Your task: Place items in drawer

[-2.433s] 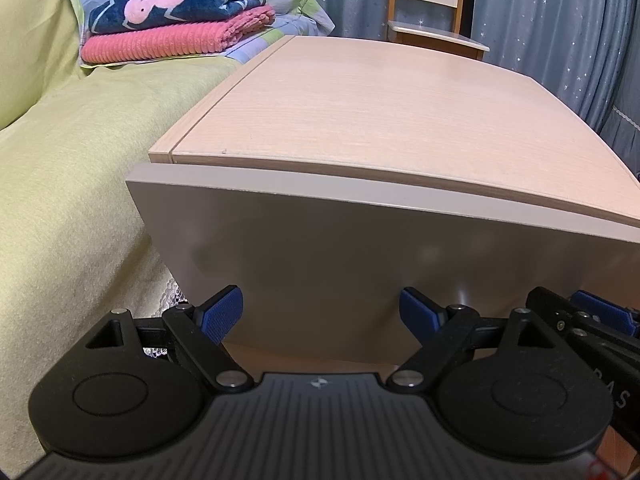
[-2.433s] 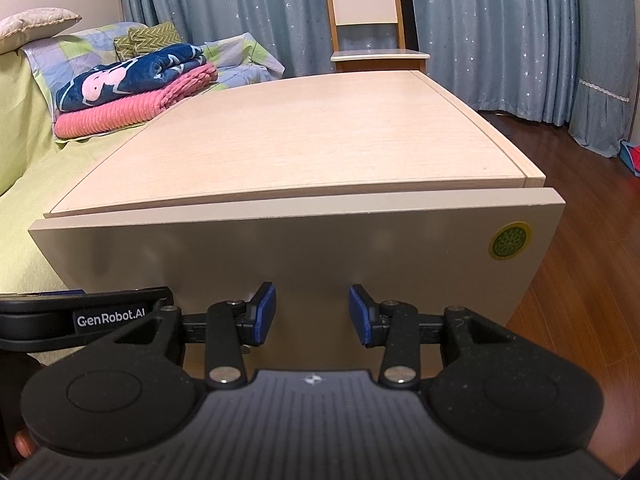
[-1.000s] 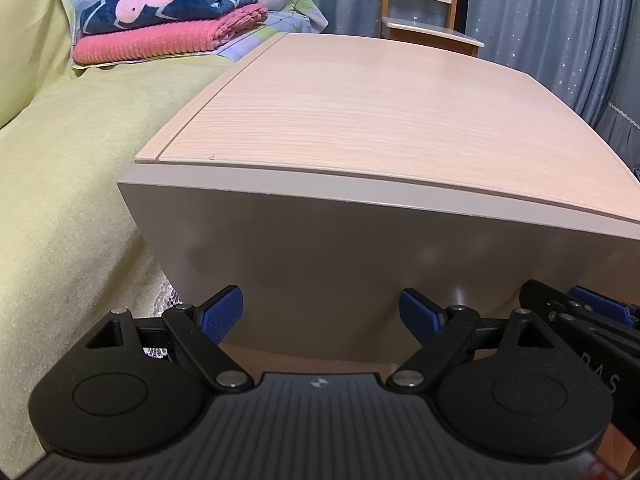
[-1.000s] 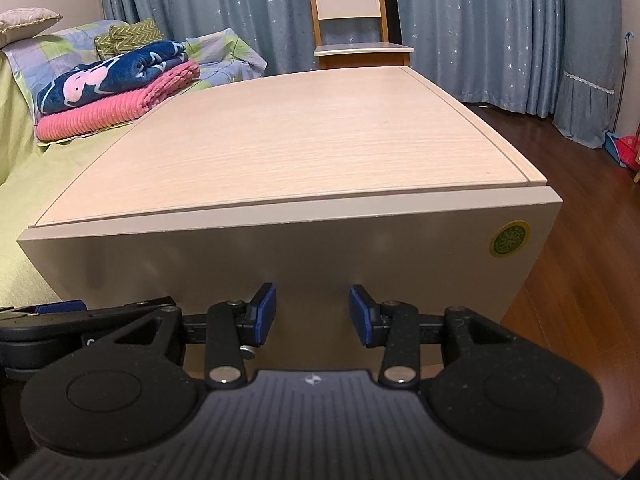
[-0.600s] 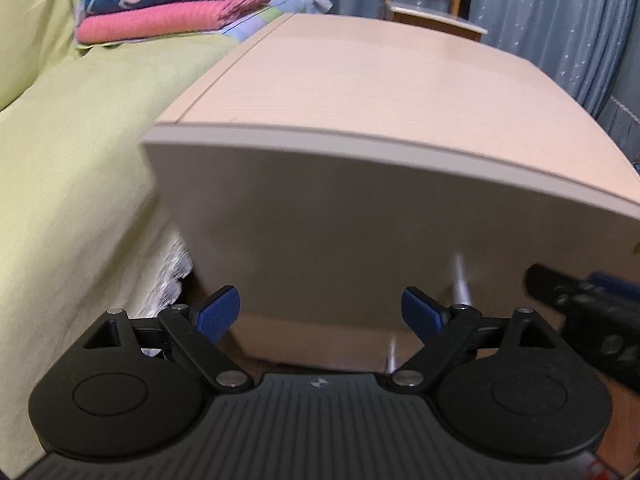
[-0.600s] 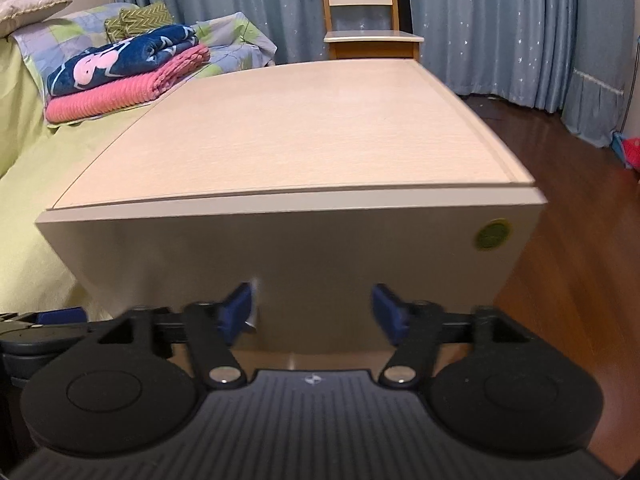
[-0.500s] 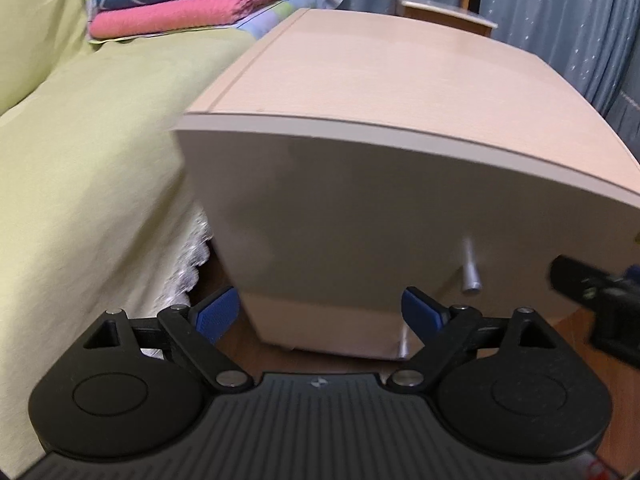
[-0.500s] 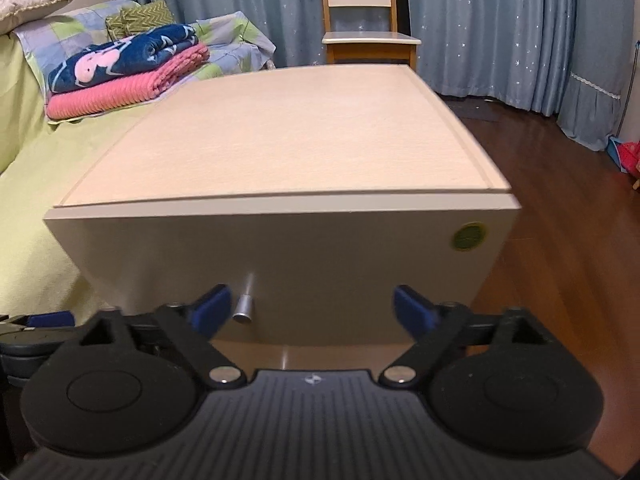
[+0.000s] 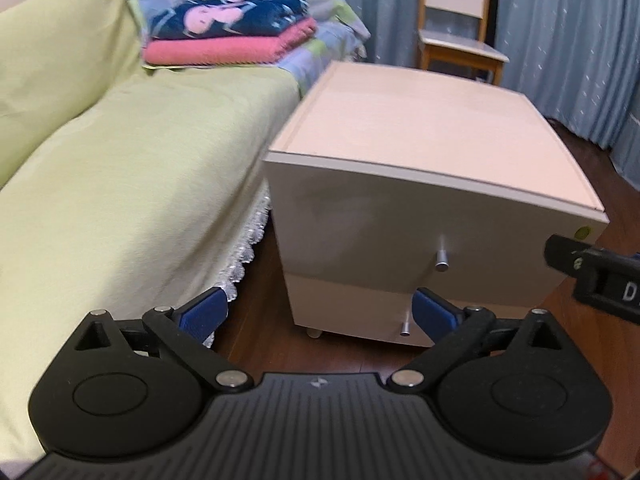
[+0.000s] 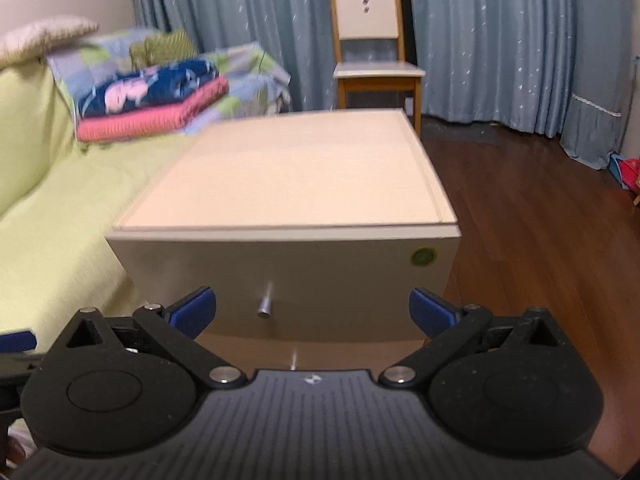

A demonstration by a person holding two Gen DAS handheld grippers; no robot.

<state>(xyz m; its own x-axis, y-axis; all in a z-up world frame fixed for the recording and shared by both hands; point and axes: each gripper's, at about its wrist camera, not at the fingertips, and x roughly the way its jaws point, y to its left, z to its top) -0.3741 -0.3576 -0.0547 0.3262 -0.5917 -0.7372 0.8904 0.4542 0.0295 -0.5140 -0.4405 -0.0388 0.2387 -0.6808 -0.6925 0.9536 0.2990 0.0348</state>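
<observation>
While both claws are held apart from it, the pale wooden cabinet is seen on dark wood flooring — its top bare, its upper drawer pushed in, a metal knob at the front. Left of the cabinet a green-covered bed is pressed close; behind it a chair and blue curtains are set. The left gripper and right gripper are spread wide, nothing held.

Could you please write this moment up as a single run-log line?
left gripper: open, empty | right gripper: open, empty | cabinet: both drawers shut | top knob: untouched | items: none in view
</observation>
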